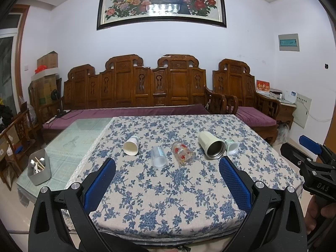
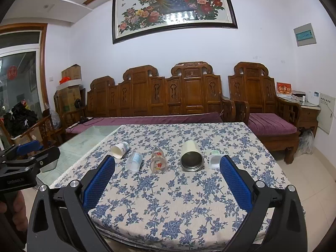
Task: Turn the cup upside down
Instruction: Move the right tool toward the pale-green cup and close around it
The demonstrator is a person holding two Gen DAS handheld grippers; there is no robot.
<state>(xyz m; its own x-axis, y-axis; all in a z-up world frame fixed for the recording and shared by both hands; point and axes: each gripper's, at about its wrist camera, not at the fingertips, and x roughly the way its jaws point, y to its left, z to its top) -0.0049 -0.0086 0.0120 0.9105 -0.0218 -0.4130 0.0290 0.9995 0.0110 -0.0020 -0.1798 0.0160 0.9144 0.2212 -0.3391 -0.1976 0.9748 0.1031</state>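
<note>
Showing only leftward: utensil bin (image 1: 38,167) (five cups (image 1: 211,146) lying).

Both wrist views are evenly and softly lit by cool indoor light, with daylight entering through the glazed door (image 2: 20,96) at the left and only faint, short shadows under the cups on the tabletop (image 1: 168,189). A bright white reflection glares off the glass of the framed painting (image 1: 161,2), washing out its lower middle in both views. The fisheye lens bows the walls and ceiling lines strongly and leaves dark corners, while focus stays sharp across the middle, softens a little towards the rim, and shows no motion blur.
</note>
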